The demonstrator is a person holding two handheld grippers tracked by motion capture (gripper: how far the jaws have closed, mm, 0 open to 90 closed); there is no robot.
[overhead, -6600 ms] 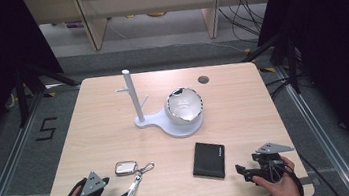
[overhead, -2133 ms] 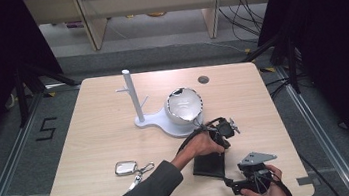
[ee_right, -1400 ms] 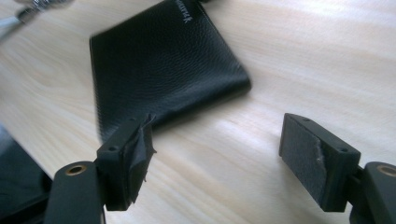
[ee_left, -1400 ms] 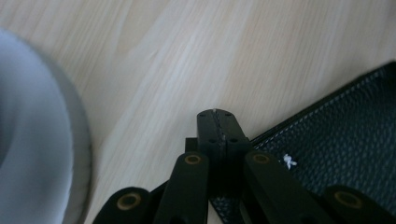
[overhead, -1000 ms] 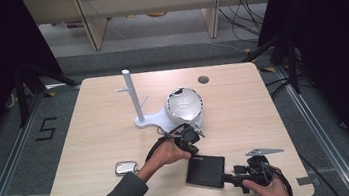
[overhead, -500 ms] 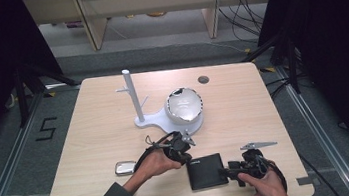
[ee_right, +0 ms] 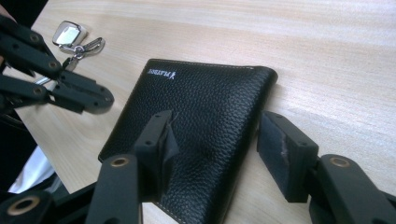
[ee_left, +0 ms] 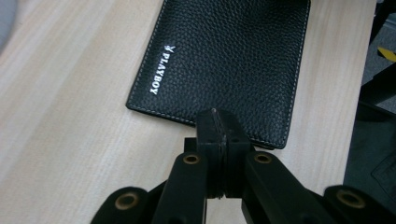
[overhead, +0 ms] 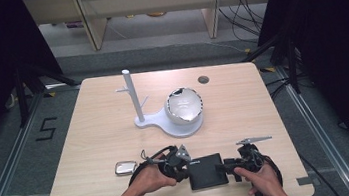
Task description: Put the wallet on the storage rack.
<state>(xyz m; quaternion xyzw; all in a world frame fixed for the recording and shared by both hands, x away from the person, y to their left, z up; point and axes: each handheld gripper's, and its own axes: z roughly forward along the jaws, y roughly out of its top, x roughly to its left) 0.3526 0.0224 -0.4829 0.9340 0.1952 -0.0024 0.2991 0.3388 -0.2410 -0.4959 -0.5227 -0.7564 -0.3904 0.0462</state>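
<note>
Near the table's (overhead: 97,137) front edge lies a closed black wallet (overhead: 205,171), flat on the wood, contents hidden. Left gripper (overhead: 181,165): jaws clenched together on nothing, tips at the wallet's left edge. Right gripper (overhead: 227,166): jaws straddling the wallet's folded edge, just been closing, one jaw over the leather, the other beside the fold on the wood. Keys (overhead: 125,167) lie left of both.
</note>
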